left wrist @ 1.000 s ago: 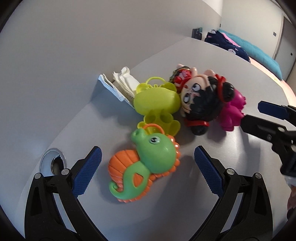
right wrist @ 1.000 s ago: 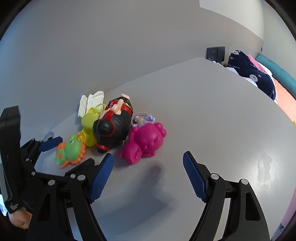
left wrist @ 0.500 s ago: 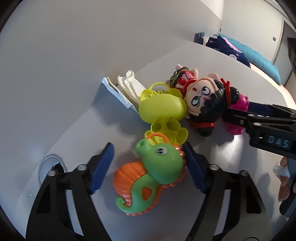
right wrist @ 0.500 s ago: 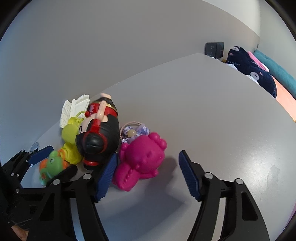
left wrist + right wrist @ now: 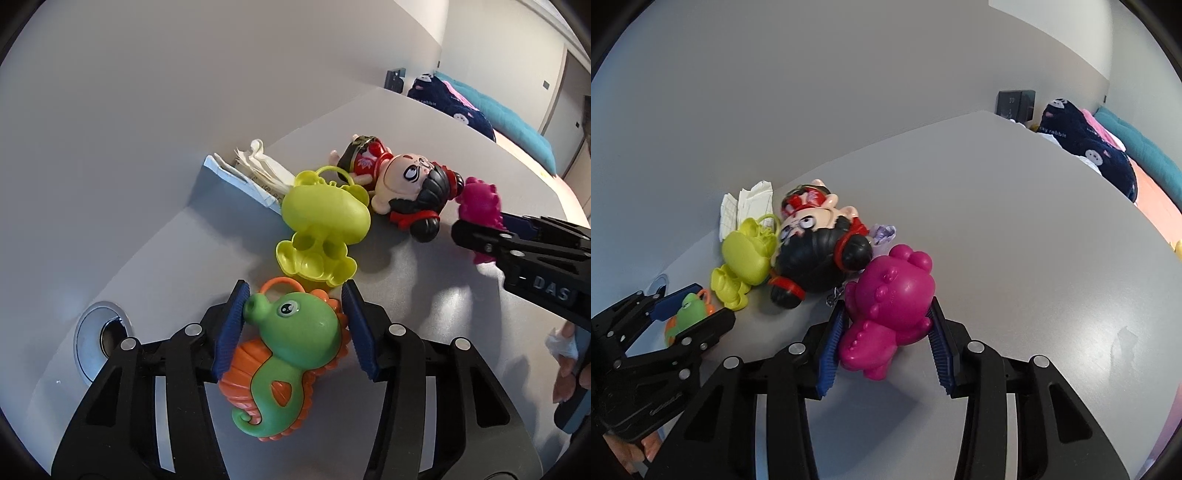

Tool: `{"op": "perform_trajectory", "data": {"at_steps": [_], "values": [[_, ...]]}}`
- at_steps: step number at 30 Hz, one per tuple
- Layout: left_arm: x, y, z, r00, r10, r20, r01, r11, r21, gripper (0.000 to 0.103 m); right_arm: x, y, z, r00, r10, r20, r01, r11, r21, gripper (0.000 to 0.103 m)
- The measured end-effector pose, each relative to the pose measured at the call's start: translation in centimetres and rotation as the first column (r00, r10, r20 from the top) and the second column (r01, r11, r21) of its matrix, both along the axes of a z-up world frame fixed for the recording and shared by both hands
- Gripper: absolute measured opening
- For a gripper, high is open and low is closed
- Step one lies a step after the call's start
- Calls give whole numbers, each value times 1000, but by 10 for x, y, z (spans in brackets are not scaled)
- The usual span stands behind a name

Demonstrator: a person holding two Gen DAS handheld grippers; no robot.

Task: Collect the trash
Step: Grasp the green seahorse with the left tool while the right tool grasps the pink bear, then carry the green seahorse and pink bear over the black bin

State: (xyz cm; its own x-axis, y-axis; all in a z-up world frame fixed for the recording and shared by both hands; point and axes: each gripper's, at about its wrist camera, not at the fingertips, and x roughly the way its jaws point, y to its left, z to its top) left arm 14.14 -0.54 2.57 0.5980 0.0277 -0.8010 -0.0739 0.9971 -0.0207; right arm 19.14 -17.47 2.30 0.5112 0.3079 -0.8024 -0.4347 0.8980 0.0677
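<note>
1. the grey table [image 5: 1015, 221] carried the whole cluster near its wall edge, with a round metal cable grommet [image 5: 99, 338] set in the surface to the side.
2. the big-headed vinyl doll with black hair and a red outfit [image 5: 816, 254] lay on its side in the middle of the pile; it looked hollow and light, its glossy head likely slippery.
3. the magenta hard-plastic bear-shaped toy [image 5: 890, 306] lay between the blue pads of the right gripper [image 5: 886, 332], which had narrowed onto its flanks; contact looked made on both sides. the shell seemed stiff and light, best squeezed across the waist.
4. the yellow-green plastic jellyfish-shaped toy [image 5: 325, 225] rested against the doll, rigid and smooth.
5. the green and orange plastic seahorse toy [image 5: 291, 347] sat between the pads of the left gripper [image 5: 293, 323], closed around its rounded head; that curve could squirt free, so a firm, level pinch seemed wise.
6. folded white paper scraps [image 5: 255, 171] leaned by the wall behind the jellyfish, limp, thin and easily crumpled.
</note>
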Motion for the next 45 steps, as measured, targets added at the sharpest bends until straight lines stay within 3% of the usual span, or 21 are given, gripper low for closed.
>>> {"op": "perform_trajectory", "data": {"at_steps": [12,45], "values": [[-9,-13,11,1000,-16,22,17,1000,-12,51,-24,-19,16,1000,13,8,-13,1000,28,44],[-18,-108,38,990,-127,55,126,992,17,51,-71,-96,45,998,-44,39,41,995,90,44]]}}
